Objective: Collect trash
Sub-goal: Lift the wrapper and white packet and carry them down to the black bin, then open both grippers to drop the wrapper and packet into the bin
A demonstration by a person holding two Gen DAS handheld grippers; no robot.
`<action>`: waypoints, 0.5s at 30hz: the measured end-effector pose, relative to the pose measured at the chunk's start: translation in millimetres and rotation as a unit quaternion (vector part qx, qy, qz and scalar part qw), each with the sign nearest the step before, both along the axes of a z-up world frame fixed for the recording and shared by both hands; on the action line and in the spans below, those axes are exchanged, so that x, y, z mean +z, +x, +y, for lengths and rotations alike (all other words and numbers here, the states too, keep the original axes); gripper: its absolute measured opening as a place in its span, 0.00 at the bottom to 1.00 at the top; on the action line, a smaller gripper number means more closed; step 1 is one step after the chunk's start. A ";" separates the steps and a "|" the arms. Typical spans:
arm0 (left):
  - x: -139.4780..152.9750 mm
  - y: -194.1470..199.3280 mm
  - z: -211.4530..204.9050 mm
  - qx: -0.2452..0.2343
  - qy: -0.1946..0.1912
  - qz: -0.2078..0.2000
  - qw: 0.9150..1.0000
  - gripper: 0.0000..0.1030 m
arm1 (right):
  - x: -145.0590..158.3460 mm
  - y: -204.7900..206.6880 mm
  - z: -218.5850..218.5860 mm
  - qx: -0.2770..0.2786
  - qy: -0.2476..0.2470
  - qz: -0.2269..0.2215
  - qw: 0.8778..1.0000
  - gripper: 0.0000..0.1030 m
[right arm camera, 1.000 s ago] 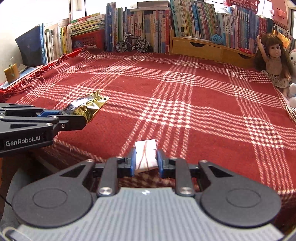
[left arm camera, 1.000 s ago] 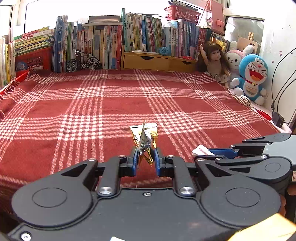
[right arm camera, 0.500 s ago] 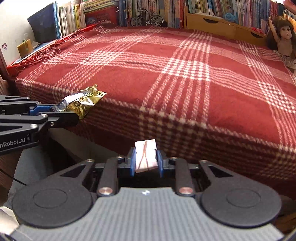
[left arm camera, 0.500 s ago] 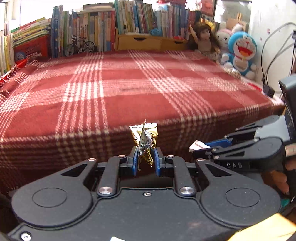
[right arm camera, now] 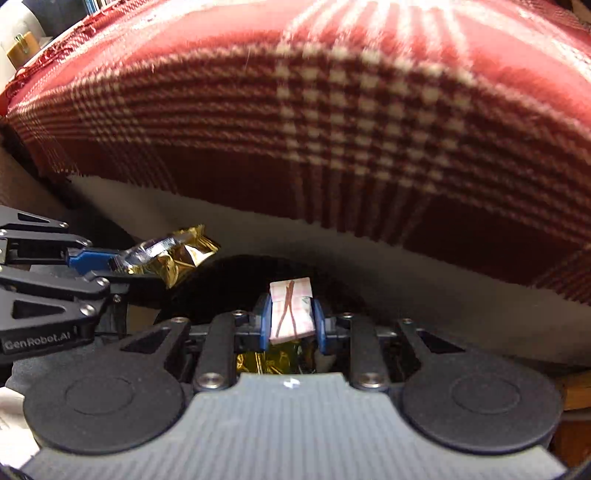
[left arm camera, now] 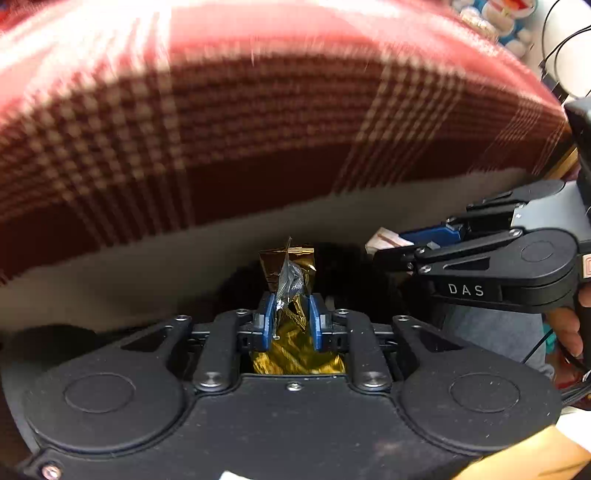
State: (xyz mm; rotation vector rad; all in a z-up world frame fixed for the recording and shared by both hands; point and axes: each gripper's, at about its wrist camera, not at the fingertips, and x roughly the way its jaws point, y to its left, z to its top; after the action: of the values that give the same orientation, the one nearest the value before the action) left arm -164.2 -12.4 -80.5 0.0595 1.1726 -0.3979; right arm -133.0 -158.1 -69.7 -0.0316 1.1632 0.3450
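My left gripper (left arm camera: 290, 306) is shut on a crumpled gold and silver wrapper (left arm camera: 291, 269), which sticks up between its blue pads. My right gripper (right arm camera: 291, 314) is shut on a small white packet (right arm camera: 291, 295) with pink-brown lines. Both point steeply down, side by side, below the bed's edge and over a dark round bin opening (right arm camera: 236, 273). More gold foil (left arm camera: 295, 354) lies down inside it, under the jaws. In the right wrist view, the left gripper (right arm camera: 110, 262) and its wrapper (right arm camera: 173, 254) show at the left. The left wrist view has the right gripper (left arm camera: 388, 251) and its packet (left arm camera: 388, 238) at the right.
The red plaid blanket (left arm camera: 258, 129) hangs over the bed's front edge, with a pale mattress side (left arm camera: 147, 266) just beneath it. A person's hand (left arm camera: 569, 325) holds the right gripper's handle. A blue plush toy (left arm camera: 509, 18) and cables (left arm camera: 554, 55) sit at the far right.
Both grippers have dropped from above the blanket to below the bed's edge and tipped downward, each still holding its piece of trash. The dark opening with gold foil has come into view beneath them.
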 end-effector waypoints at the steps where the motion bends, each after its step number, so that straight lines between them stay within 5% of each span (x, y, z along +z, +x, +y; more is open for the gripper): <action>1: -5.5 3.5 -0.2 0.004 0.000 0.015 1.000 0.18 | -3.9 2.6 2.1 0.001 -0.001 0.008 1.000 0.29; 9: -44.4 21.9 1.2 0.023 0.006 0.086 0.996 0.19 | -30.6 14.8 17.8 0.014 -0.013 0.047 0.999 0.29; 15: -57.9 25.6 -0.9 0.026 0.012 0.099 0.995 0.21 | -46.0 22.2 15.5 -0.003 -0.004 0.081 0.997 0.34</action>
State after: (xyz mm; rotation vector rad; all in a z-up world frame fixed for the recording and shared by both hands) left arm -138.6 -13.3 -138.4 0.0105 1.3720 -0.3498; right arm -110.8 -142.6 -115.7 -0.0074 1.3244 0.3424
